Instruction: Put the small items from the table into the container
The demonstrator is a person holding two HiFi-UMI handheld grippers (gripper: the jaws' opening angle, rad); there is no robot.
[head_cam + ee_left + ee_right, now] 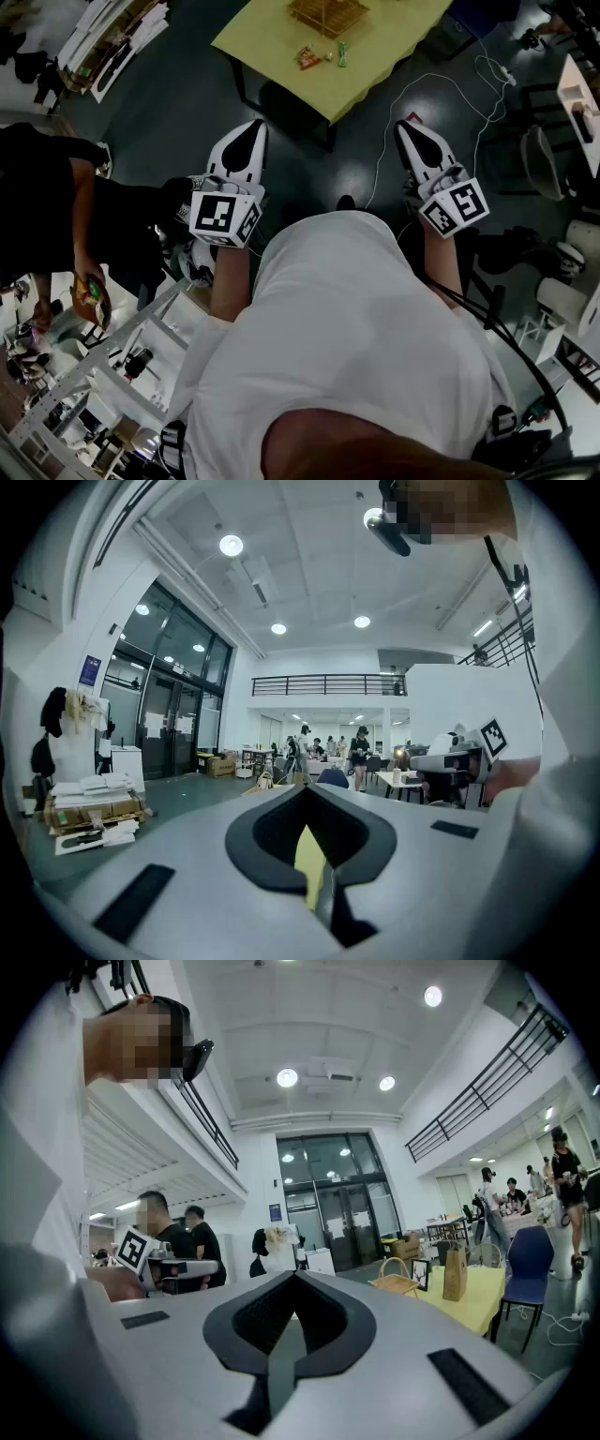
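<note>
Person (347, 337) in a white shirt standing back from the yellow bench (384, 66), with 2 grippers held level.

The left gripper (251, 131) and the right gripper (406, 127) both have their jaws pressed together with nothing between them. Well ahead, across the dark floor (169, 122), the bench carries a wicker container (328, 14). The small items, an orange-red packet (309, 58) and a green packet (343, 53), lie on the bench top just beside it.
</note>
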